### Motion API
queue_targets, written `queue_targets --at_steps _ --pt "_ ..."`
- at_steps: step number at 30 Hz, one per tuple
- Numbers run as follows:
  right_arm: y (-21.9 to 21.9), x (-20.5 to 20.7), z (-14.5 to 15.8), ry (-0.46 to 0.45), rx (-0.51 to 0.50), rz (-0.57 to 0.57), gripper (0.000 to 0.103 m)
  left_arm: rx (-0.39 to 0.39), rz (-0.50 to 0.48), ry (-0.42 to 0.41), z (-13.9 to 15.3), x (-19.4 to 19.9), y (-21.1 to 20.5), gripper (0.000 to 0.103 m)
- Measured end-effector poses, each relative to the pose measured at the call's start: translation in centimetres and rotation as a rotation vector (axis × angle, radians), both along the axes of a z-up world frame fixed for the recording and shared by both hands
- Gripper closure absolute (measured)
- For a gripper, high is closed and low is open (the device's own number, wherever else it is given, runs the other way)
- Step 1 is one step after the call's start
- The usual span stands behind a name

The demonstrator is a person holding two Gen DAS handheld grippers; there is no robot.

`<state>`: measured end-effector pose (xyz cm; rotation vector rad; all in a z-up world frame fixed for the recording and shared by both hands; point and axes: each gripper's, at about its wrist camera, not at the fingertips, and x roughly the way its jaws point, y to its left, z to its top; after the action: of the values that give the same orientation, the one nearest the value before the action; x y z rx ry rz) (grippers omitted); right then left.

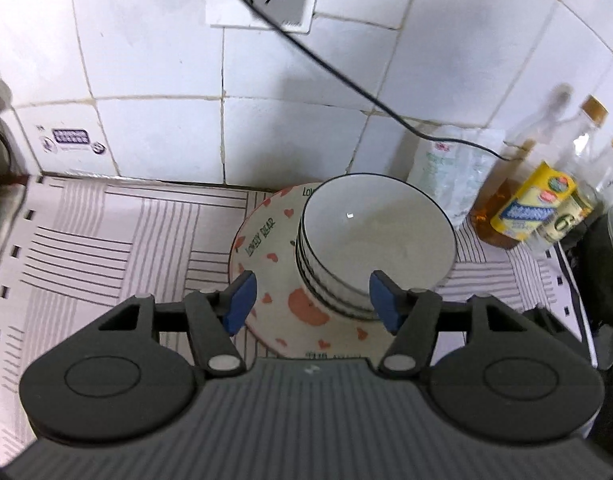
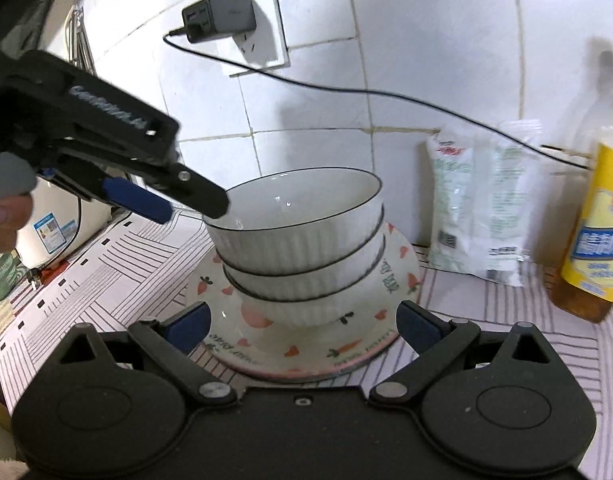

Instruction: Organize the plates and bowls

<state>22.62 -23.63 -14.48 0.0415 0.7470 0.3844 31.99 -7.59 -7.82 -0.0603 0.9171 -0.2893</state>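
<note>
3 ribbed white bowls (image 2: 302,236) stacked on heart-print plate (image 2: 306,348); both grippers released

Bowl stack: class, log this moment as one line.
bowl stack: three, nested on patterned plate | left gripper: open, empty, near top bowl rim | right gripper: open, empty

The plate (image 1: 266,236) carries "LOVELY BEAR" in dark capitals along its rim in the left wrist view; a second run begins "LO" behind the bowl and is cut off. Further lettering at the plate's near edge is too small to read. The yellow-labelled bottle (image 1: 546,208) shows a large "6" on its lower label; the remaining label print is blurred. White lettering on the left gripper (image 2: 186,204) body is blurred beyond reading. Print on the plastic bags (image 2: 478,200) is illegible.
</note>
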Motion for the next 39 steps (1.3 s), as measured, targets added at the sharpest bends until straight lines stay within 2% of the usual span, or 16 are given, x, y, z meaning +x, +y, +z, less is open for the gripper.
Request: queue_targets --at_steps 9,14,17,19,23,28,33,39 --pt "-0.1 -4.4 4.1 -0.027 -0.058 -0.071 0.002 0.049 0.003 -0.031 2.9 -6.3 1.8 0.03" --pt "0.6 -6.9 6.5 -0.004 -0.144 -0.105 0.002 0.032 0.027 -0.039 4.2 -9.5 3.3 0.023" --pt "0.8 -8.4 7.7 0.016 -0.151 -0.12 0.002 0.06 0.041 -0.055 4.9 -11.4 3.9 0.019" --pt "0.8 -9.5 8.4 0.031 -0.147 -0.142 0.002 0.095 0.047 -0.047 5.1 -12.8 4.2 0.019" --pt "1.5 -11.7 9.4 0.03 -0.19 -0.171 0.002 0.079 0.064 -0.04 5.7 -15.8 5.4 0.019" --pt "2.0 -14.5 11.2 0.031 -0.195 -0.202 0.002 0.107 0.055 -0.062 6.3 -18.9 5.7 0.016" --pt "2.1 -16.6 13.1 0.036 -0.178 -0.243 0.002 0.124 0.069 -0.137 7.3 -21.8 5.7 0.012" --pt "3.2 -19.2 15.0 0.027 -0.221 -0.252 0.002 0.157 0.063 -0.208 8.4 -24.6 5.6 0.004"
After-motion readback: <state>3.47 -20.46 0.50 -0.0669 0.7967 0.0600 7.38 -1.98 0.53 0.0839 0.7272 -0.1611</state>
